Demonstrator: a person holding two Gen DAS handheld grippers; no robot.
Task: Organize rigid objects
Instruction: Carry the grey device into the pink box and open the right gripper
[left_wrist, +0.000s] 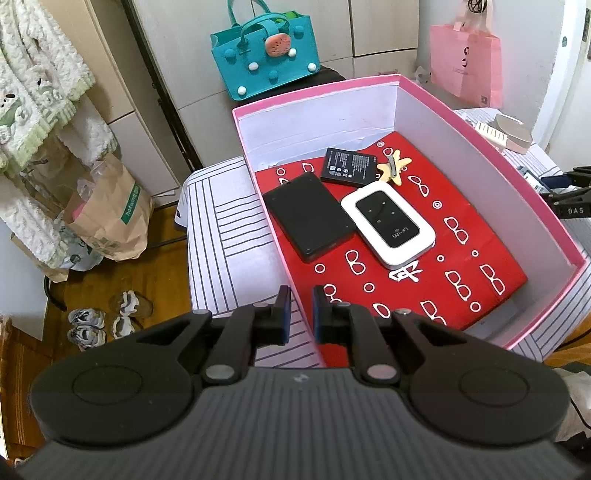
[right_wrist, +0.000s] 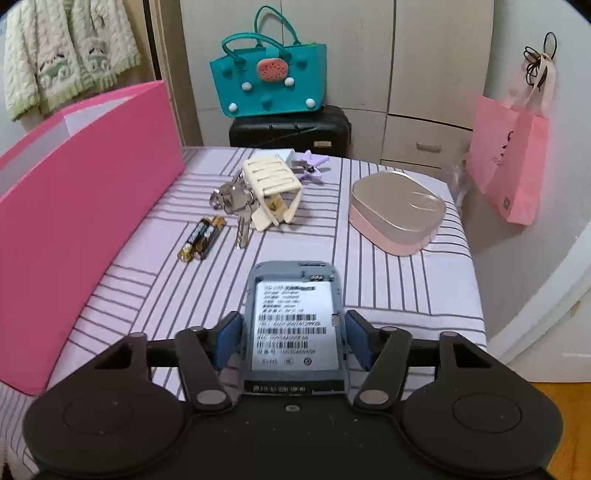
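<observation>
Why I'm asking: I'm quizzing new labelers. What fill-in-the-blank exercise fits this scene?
1. The pink box has a ___ liner.
2. The white device inside it reads ___.
3. On the striped cloth, ___ batteries lie near the keys.
4. The left claw is ___, holding nothing.
Missing words: red; Wi-Fi; two; shut.

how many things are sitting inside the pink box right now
4, all on its red liner. A black slab lies left, the white Wi-Fi router beside it, a black battery behind, and a yellow clip at the battery's right. The near wall may hide more.
</observation>
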